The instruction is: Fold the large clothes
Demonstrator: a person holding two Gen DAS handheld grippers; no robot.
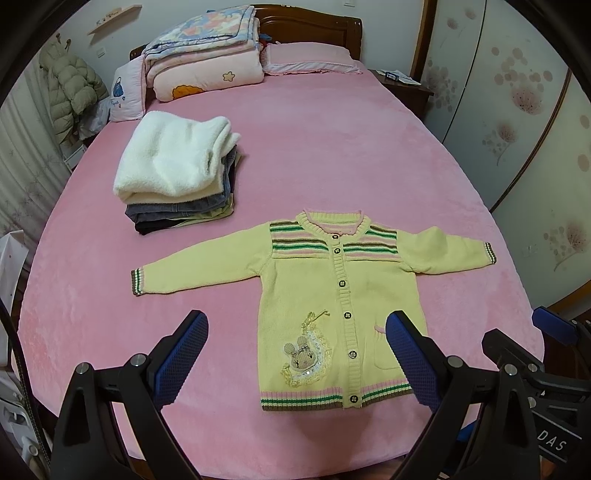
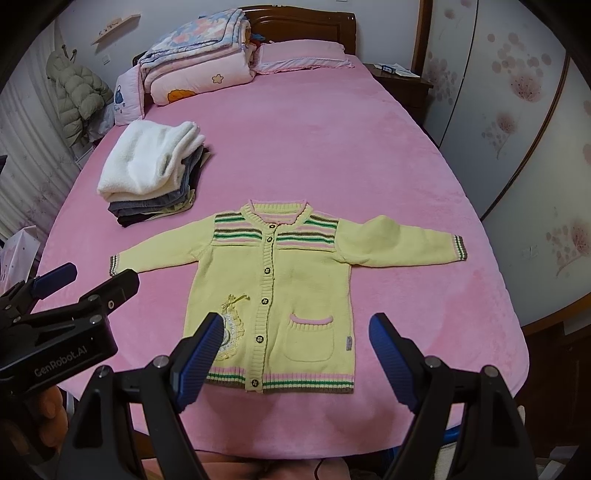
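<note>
Left wrist view: from the foot of the bed point(image 1: 332, 147), raised, facing the headboard point(image 1: 306, 22)
Right wrist view: same end, slightly further right, same heading
Nearness: both well back from the cardigan point(image 1: 332, 295)
Shared: bed, cardigan, folded pile point(image 2: 147, 173), headboard

Open pink bed point(image 1: 332, 155) all round the flat cardigan point(image 1: 325, 295): wide clear lanes near-left, right, and far. Stack of folded clothes point(image 1: 173, 170) blocks far-left. Folded quilts point(image 1: 203, 51) and pillow point(image 1: 310, 55) line the far edge.
</note>
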